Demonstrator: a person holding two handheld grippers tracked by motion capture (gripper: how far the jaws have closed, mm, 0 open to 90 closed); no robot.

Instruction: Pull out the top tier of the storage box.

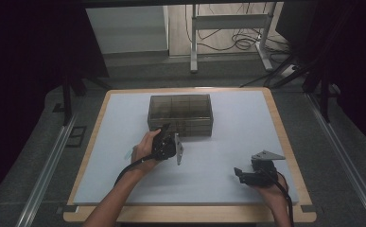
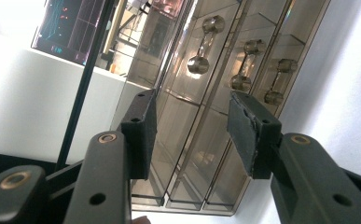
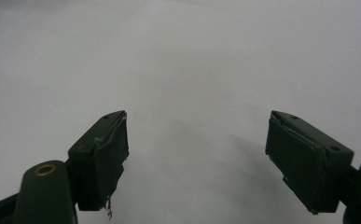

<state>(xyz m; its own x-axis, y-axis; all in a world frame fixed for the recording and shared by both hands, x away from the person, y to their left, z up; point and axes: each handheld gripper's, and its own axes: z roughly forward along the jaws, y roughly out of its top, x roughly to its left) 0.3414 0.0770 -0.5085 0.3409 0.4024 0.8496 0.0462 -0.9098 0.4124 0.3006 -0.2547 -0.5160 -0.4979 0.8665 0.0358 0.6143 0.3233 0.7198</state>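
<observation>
A smoked see-through drawer box stands at the back middle of the white mat. My left gripper is rolled onto its side just in front of the box's left front corner, held by a hand. In the left gripper view its jaws stand apart with nothing pressed between them. Beyond them the drawer fronts carry metal dumbbell-shaped handles. My right gripper sits low over the mat at the front right. Its jaws are wide apart over bare white surface.
The mat lies on a wooden tabletop whose rim shows all round. Behind the table a metal frame and cables lie on the floor. Dark surroundings flank both sides.
</observation>
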